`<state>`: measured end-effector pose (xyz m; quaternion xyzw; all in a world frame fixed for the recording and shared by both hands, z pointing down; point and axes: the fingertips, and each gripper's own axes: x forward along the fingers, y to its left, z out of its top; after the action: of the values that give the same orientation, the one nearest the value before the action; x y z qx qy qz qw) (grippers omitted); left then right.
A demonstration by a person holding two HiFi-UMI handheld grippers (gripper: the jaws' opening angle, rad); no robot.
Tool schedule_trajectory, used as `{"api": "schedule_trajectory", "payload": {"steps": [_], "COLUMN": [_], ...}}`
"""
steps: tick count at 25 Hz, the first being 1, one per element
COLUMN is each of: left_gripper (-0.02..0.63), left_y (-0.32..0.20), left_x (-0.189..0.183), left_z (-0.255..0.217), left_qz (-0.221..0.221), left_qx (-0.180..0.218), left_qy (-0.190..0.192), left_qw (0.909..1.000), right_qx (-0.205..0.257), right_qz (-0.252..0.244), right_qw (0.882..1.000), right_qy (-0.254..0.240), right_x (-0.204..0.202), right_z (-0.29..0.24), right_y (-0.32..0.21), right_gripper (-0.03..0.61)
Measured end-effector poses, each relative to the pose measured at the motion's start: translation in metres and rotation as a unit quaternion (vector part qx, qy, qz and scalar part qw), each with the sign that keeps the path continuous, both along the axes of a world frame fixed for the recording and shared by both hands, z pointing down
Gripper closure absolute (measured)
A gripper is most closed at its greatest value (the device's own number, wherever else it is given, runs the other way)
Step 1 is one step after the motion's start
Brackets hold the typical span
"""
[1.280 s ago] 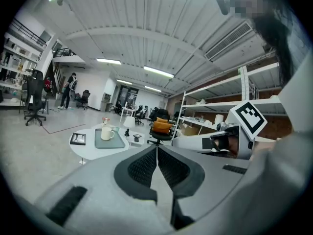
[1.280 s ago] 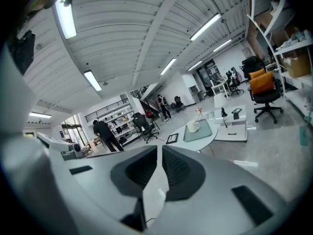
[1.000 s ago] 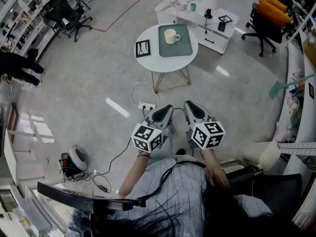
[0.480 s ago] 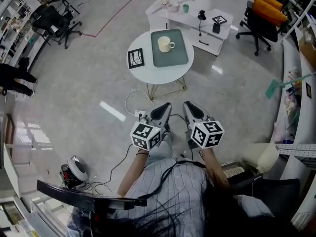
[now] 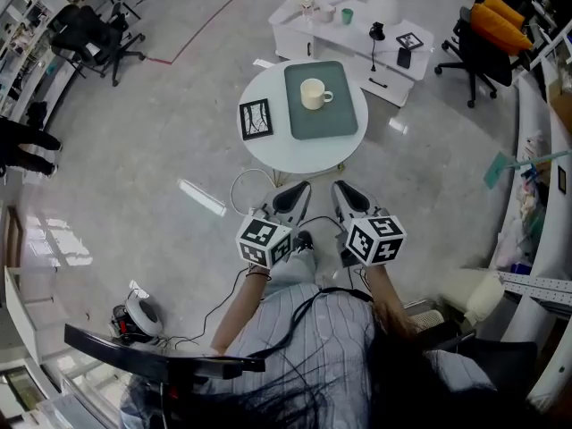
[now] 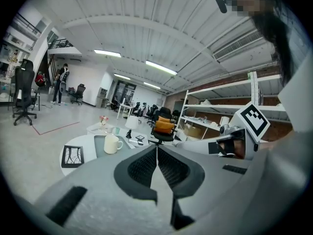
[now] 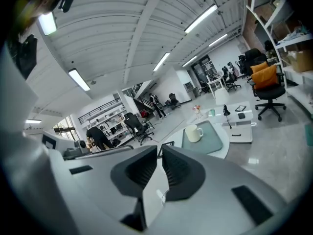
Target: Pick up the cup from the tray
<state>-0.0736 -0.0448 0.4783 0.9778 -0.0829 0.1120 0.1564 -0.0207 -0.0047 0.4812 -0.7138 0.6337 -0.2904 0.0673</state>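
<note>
A cream cup (image 5: 314, 94) with its handle to the right stands on a grey-green tray (image 5: 338, 119) on a round white table (image 5: 277, 150). Both grippers are held side by side in front of the person, short of the table's near edge. My left gripper (image 5: 299, 189) is shut with nothing in it, and my right gripper (image 5: 340, 187) is shut and empty too. The left gripper view has the cup (image 6: 111, 144) ahead to the left of the gripper (image 6: 156, 148). In the right gripper view the cup (image 7: 193, 133) stands on the tray (image 7: 210, 140), beyond the gripper (image 7: 160, 151).
A framed picture (image 5: 256, 119) lies on the table left of the tray. Behind it stands a low white table (image 5: 393, 56) with flowers, a green cup and a lamp. Office chairs (image 5: 487, 34) are at the right. A cable (image 5: 243, 182) lies on the floor.
The round table with the tray and cup has come closer to both grippers as the person walks toward it. Both grippers stay shut, side by side.
</note>
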Motion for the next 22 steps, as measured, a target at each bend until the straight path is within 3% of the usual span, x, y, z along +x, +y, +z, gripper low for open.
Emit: {"api": "schedule_trajectory", "payload": {"steps": [9, 22], "left_gripper": [0.6, 0.6], "left_y": [-0.054, -0.073], "left_x": [0.016, 0.038], "left_z": [0.005, 0.014], "left_qz": [0.011, 0.015], "left_qx": [-0.012, -0.033], "left_qy": [0.008, 0.02], "left_qw": [0.9998, 0.9992], "right_qx": [-0.009, -0.019], "right_qz": [0.012, 0.013], "right_qw": [1.0, 1.0], "right_qy": [0.004, 0.004], "right_x": [0.015, 0.031], "right_z": [0.002, 0.006], "right_y": [-0.053, -0.069], "right_gripper": [0.531, 0.531]}}
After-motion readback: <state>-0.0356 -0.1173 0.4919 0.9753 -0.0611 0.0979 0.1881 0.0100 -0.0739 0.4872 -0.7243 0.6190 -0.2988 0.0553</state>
